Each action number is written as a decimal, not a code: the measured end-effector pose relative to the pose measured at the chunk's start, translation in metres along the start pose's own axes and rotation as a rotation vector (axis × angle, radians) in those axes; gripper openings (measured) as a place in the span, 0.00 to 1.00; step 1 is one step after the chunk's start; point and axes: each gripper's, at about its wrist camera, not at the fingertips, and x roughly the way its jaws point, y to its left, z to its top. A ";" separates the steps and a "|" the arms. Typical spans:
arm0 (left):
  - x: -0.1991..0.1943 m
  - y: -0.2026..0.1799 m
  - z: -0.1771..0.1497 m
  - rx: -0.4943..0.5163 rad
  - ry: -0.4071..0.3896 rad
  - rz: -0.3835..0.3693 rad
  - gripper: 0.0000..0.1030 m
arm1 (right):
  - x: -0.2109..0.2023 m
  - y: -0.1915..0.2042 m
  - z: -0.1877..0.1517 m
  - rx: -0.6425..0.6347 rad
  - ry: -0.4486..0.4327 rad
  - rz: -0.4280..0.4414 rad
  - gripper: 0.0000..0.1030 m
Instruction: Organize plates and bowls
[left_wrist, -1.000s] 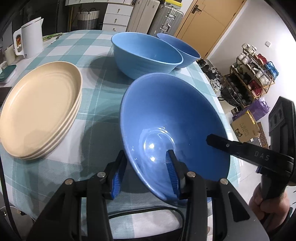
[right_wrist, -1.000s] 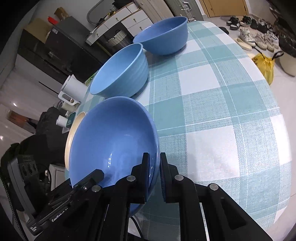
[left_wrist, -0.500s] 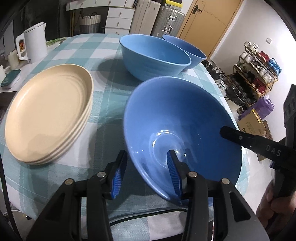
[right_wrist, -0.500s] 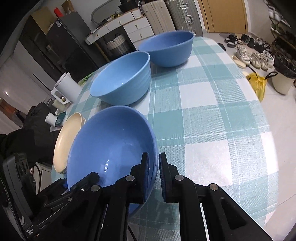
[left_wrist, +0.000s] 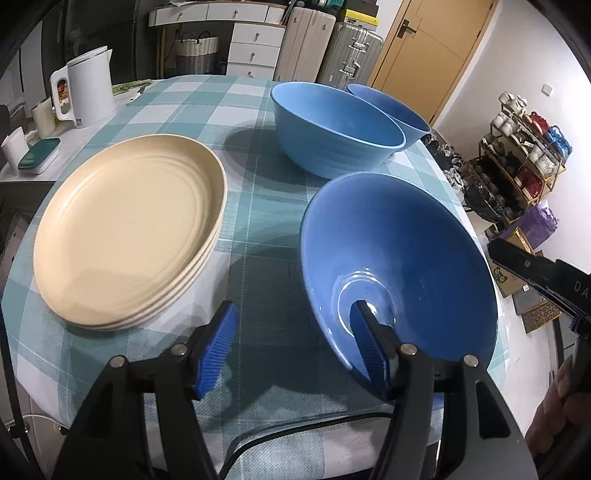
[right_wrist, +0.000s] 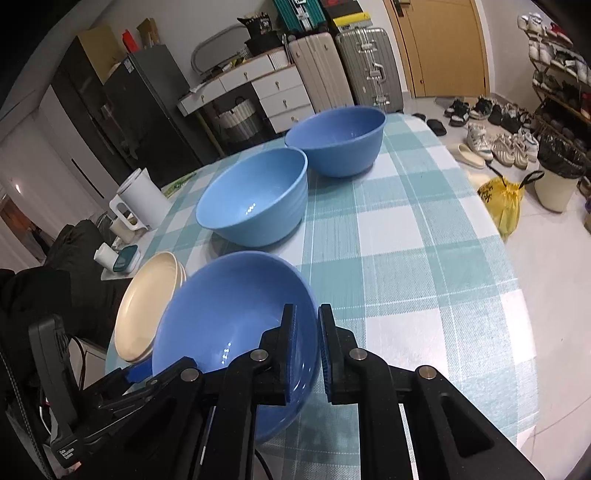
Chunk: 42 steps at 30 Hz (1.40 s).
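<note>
On a round table covered in a teal-and-white checked cloth (left_wrist: 251, 206), the right gripper (right_wrist: 307, 332) pinches the near rim of a tilted, glossy blue bowl (left_wrist: 399, 258), its 2 blue-padded jaws nearly closed on the thin wall. From the left wrist view, the left gripper (left_wrist: 291, 332) straddles the same bowl's left wall: its jaws have just been opening and now stand wide, 1 pad inside the bowl and the other out over the cloth, neither pressing on it. To the left of the bowl lies a stack of cream round plates (left_wrist: 129, 236), flat on the cloth. Farther back stand 2 more bowls side by side: a lighter blue ribbed bowl (left_wrist: 336, 129) and, at the far right, a deep blue bowl (left_wrist: 391, 110). At the far left edge a white electric kettle (left_wrist: 88, 92) stands. Beyond the table are silver and beige suitcases (right_wrist: 343, 70) and a white chest of drawers (left_wrist: 251, 48); shoes (right_wrist: 495, 136) line the floor at right.
</note>
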 end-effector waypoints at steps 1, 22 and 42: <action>-0.001 0.000 0.000 0.002 0.000 0.000 0.63 | -0.003 0.000 0.000 0.009 -0.007 0.003 0.12; -0.047 -0.010 0.008 0.078 -0.133 0.010 0.85 | -0.072 0.032 -0.061 -0.001 -0.262 -0.001 0.69; -0.097 -0.017 0.001 0.170 -0.265 0.018 1.00 | -0.120 0.067 -0.082 -0.017 -0.406 0.102 0.99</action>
